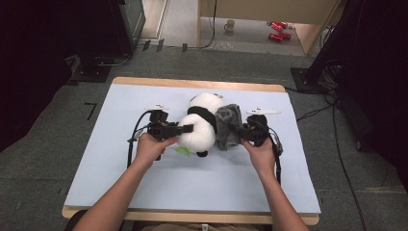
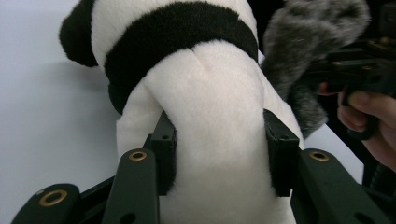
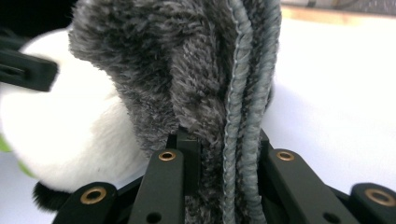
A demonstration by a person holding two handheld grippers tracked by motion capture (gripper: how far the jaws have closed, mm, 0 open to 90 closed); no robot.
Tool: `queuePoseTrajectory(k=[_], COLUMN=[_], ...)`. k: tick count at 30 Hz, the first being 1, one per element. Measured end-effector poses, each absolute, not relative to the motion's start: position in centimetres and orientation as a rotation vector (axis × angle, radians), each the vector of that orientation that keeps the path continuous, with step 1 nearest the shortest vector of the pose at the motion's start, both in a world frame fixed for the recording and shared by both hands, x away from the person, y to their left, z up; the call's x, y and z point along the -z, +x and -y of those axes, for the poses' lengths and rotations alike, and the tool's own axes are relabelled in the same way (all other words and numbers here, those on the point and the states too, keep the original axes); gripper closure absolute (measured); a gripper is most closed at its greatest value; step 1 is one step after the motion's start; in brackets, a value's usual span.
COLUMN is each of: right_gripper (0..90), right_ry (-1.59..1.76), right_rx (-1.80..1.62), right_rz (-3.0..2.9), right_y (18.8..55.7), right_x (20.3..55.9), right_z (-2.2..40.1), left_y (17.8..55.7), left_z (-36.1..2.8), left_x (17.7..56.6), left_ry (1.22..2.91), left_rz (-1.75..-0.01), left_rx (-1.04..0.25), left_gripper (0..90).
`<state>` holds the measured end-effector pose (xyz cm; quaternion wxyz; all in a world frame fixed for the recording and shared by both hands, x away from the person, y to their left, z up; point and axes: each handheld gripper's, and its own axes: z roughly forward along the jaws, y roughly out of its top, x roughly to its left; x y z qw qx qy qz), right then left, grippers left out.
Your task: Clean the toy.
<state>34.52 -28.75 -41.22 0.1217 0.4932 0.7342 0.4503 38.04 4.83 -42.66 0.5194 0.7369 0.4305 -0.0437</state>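
- A plush panda (image 1: pixel 199 126) lay in the middle of the counter (image 1: pixel 144 192), on its pale blue cover, with a grey furry garment (image 1: pixel 228 126) touching its right side.
- The left gripper (image 1: pixel 185 129) had its jaws pressed into the panda's white body from both sides; in the left gripper view the plush (image 2: pixel 217 130) bulged between the black pads (image 2: pixel 164 144).
- The right gripper (image 1: pixel 245 131) held the grey garment, its jaws nearly together on the fur and the corded edge (image 3: pixel 247 116) running up between them.
- A small green patch (image 1: pixel 183 151) showed at the panda's lower left, just beside the left hand (image 1: pixel 151 147).
- The right hand (image 1: pixel 262 153) gripped its tool at the garment's far side.
- Beyond the counter, a mug (image 1: pixel 229 25) and red cans (image 1: pixel 277 30) sat on the floor.
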Motion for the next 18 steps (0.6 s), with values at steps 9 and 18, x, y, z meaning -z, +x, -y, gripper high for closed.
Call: queuePoseTrajectory(k=[9, 18], right_gripper=[75.7, 76.6], right_ry=[1.362, 1.303], right_rx=[-1.406, -1.502], right_rz=[-2.171, -2.267], right_y=[33.4, 32.3], right_x=[39.2, 37.9], right_z=[27.3, 24.3], left_y=[37.3, 37.0], left_z=[-3.7, -3.0], left_x=[44.0, 44.1], left_ry=[1.770, 1.770], left_rz=[-1.115, -1.130], left_rx=[0.067, 0.068], left_gripper=[55.9, 53.7])
